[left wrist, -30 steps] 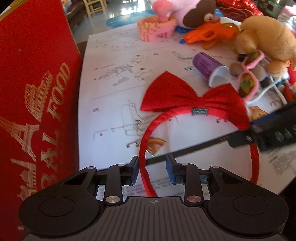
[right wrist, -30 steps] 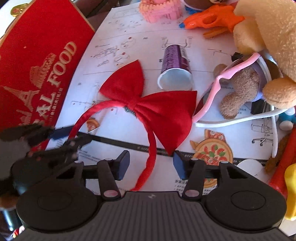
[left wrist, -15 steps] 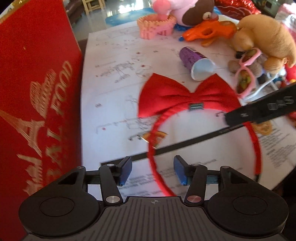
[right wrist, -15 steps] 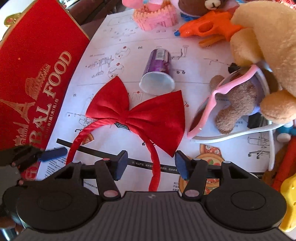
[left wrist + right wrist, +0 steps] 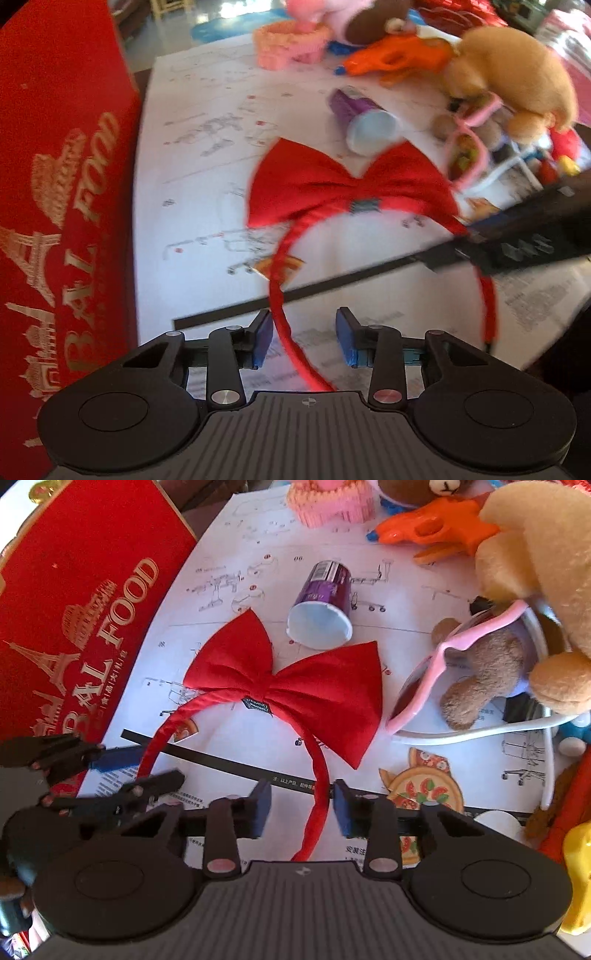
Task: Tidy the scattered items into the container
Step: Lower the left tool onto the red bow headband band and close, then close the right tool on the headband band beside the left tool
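Over the white instruction sheet point(image 5: 258, 749) that covers the table, both grippers point steeply down at a red satin headband with a large red bow point(image 5: 295, 686). The left gripper point(image 5: 304, 338) has its blue-padded jaws apart after just closing somewhat; one leg of the headband runs between them, close beside the left pad, and no pad presses on it. The right gripper point(image 5: 301, 808) has also just been closing; the other leg of the headband passes between its jaws, near the right pad, with a gap showing on each side, so nothing is clamped. In the right wrist view the left gripper's fingers point(image 5: 110, 757) straddle the far leg of the band.

Left of the headband stands a tall red gift box with gold lettering point(image 5: 74, 609), just beside the paper's edge. Beyond the bow lies a purple paper cup on its side point(image 5: 321, 605), its white mouth touching the bow's upper edge. To the right sit pink heart-shaped sunglasses point(image 5: 436, 686), a small brown plush bear point(image 5: 480, 672) and a large tan plush toy point(image 5: 535, 572). Farther back are an orange toy gun point(image 5: 432, 524) and a pink block-built toy point(image 5: 332, 502). A pizza sticker point(image 5: 421, 786) lies near the right gripper.
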